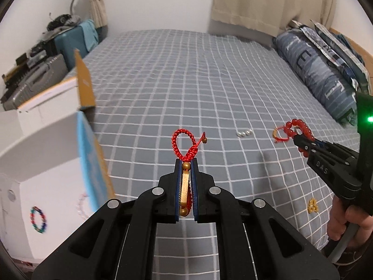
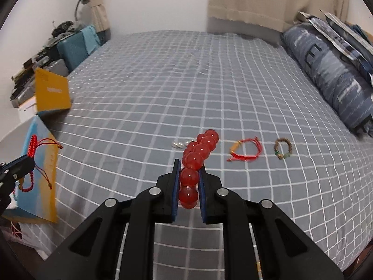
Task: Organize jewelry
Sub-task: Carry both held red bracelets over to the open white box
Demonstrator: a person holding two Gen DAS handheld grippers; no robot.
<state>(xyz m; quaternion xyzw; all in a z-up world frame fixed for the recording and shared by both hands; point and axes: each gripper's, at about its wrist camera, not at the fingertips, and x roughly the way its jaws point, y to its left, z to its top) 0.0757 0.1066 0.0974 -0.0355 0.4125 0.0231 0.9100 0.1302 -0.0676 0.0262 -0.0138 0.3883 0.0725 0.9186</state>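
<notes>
My left gripper [image 1: 186, 163] is shut on a red braided cord bracelet [image 1: 184, 145] with a gold bar and beads, held above the bed beside the white box [image 1: 51, 170]. It also shows at the left of the right wrist view [image 2: 32, 150]. My right gripper [image 2: 189, 164] is shut on a red bead bracelet [image 2: 198, 154], held above the grey checked bedsheet [image 2: 163, 81]; it shows at the right of the left wrist view [image 1: 300, 128]. On the sheet lie a red cord bracelet with a gold piece [image 2: 246, 150], a brown-green bead bracelet [image 2: 282, 149], small silver pieces [image 2: 179, 144] and a gold charm [image 1: 312, 206].
The open white box with orange and blue flaps [image 2: 52, 91] stands at the bed's left edge; a multicoloured bracelet [image 1: 38, 219] and a pale bracelet [image 1: 82, 206] lie in it. A folded blue quilt and pillows [image 2: 331, 74] fill the right side. Suitcases [image 1: 70, 39] stand left of the bed.
</notes>
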